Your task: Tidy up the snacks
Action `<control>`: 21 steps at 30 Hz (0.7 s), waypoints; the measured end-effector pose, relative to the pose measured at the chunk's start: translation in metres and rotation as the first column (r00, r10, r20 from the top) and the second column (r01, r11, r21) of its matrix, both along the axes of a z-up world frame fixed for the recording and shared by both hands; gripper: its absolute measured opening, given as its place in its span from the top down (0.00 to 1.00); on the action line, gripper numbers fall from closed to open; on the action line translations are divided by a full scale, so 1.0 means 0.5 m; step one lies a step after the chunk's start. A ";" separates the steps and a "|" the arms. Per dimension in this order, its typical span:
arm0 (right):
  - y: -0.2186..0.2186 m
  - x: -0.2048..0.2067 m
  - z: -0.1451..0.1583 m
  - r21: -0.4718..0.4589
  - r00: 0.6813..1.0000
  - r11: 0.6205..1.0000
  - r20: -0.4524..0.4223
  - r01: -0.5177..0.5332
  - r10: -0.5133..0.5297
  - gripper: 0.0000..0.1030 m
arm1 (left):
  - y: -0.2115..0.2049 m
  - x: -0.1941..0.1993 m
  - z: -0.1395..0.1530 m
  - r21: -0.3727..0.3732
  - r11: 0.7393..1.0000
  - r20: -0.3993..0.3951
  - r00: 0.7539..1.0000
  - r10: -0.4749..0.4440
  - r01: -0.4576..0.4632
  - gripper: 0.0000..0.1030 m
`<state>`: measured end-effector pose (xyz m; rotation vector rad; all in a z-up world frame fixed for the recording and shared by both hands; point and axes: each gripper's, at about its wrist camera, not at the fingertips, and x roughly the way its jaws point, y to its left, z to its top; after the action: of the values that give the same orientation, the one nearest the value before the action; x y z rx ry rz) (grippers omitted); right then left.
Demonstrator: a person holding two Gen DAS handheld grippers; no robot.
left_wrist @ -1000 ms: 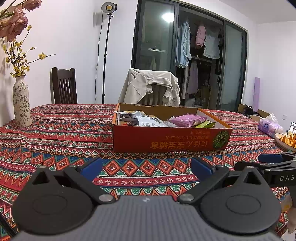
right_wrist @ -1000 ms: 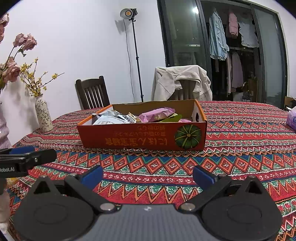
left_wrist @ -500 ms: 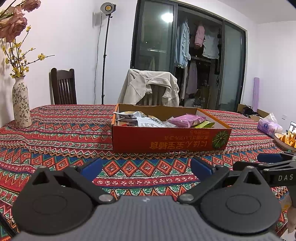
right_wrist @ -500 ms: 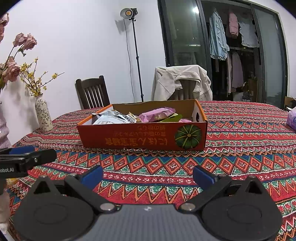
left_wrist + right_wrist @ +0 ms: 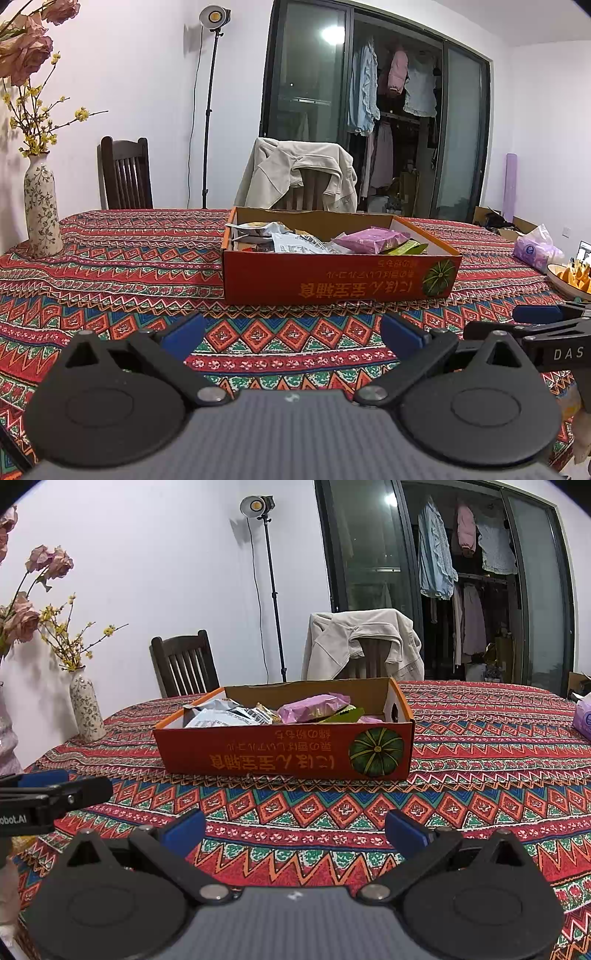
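Your left gripper (image 5: 291, 334) and right gripper (image 5: 295, 829), both wide and empty, face the orange cardboard box (image 5: 332, 280) of snack packets (image 5: 369, 240), straight ahead, long side toward you, similarly near to both.

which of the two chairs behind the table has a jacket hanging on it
The chair straight behind the snack box, in front of the glass doors. A beige jacket drapes over its back; the dark chair nearer the vase is bare.
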<state>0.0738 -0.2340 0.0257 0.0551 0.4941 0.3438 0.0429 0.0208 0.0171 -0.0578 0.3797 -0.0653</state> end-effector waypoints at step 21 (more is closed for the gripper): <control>0.000 0.000 -0.002 -0.005 1.000 1.000 0.002 0.002 -0.002 0.00 | 0.002 0.001 -0.005 -0.015 1.000 -0.005 1.000 -0.003 0.003 0.00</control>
<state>0.0738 -0.2341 0.0249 0.0502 0.4925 0.3411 0.0432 0.0220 0.0145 -0.0719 0.3847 -0.0708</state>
